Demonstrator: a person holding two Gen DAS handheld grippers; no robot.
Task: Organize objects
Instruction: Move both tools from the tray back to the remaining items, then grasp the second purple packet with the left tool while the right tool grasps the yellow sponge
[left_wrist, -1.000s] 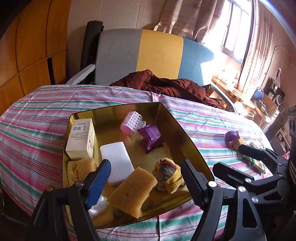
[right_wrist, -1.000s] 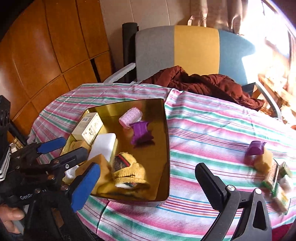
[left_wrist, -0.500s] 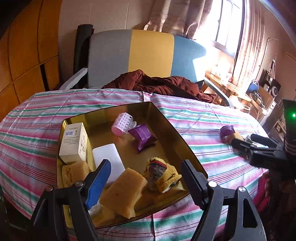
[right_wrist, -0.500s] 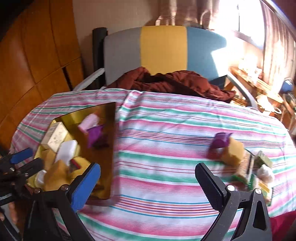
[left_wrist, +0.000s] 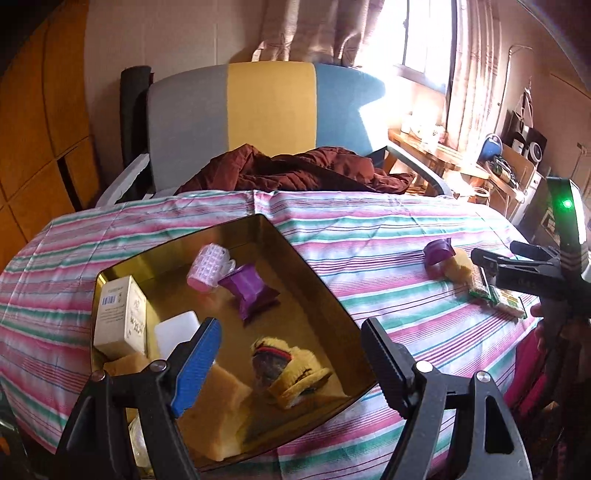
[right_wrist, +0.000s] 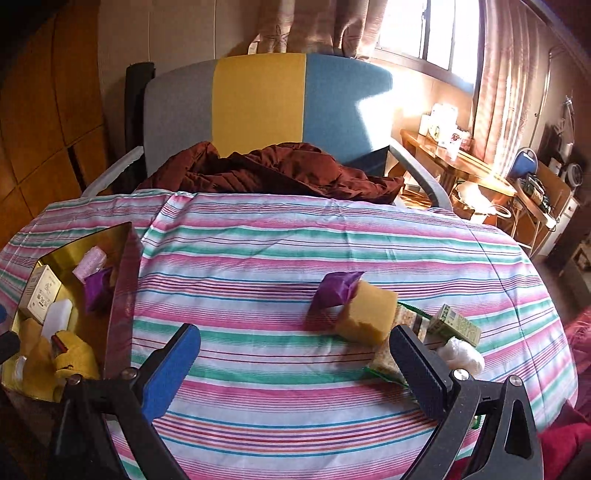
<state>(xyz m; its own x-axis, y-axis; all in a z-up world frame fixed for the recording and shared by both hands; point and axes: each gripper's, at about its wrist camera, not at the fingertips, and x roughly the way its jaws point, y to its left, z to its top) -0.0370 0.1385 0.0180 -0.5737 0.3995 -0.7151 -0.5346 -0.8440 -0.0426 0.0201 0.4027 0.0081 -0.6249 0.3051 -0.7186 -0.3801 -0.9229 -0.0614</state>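
A gold metal tray (left_wrist: 325, 295) (right_wrist: 122, 295) on the striped tablecloth holds a white box (left_wrist: 120, 317), a pink hair roller (left_wrist: 207, 267), a purple wrapper (left_wrist: 251, 291), a white block (left_wrist: 177, 330), yellow sponges (left_wrist: 214, 413) and a yellow knitted item (left_wrist: 291, 373). My left gripper (left_wrist: 291, 362) hovers open over the tray's near end, holding nothing. Right of the tray lie a purple wrapper (right_wrist: 334, 290), a yellow sponge (right_wrist: 367, 314), green packets (right_wrist: 456, 325) and a white wad (right_wrist: 461, 354). My right gripper (right_wrist: 303, 369) hangs open just before that pile, empty.
A chair (right_wrist: 258, 110) with grey, yellow and blue panels stands behind the table, a dark red garment (right_wrist: 273, 173) draped on its seat. A cluttered side table (right_wrist: 461, 162) stands by the window at right. Bare striped cloth (right_wrist: 240, 258) lies between tray and pile.
My right gripper has swung right, away from the tray, to face the pile of loose objects. My left gripper has stayed over the tray, drifting slightly.
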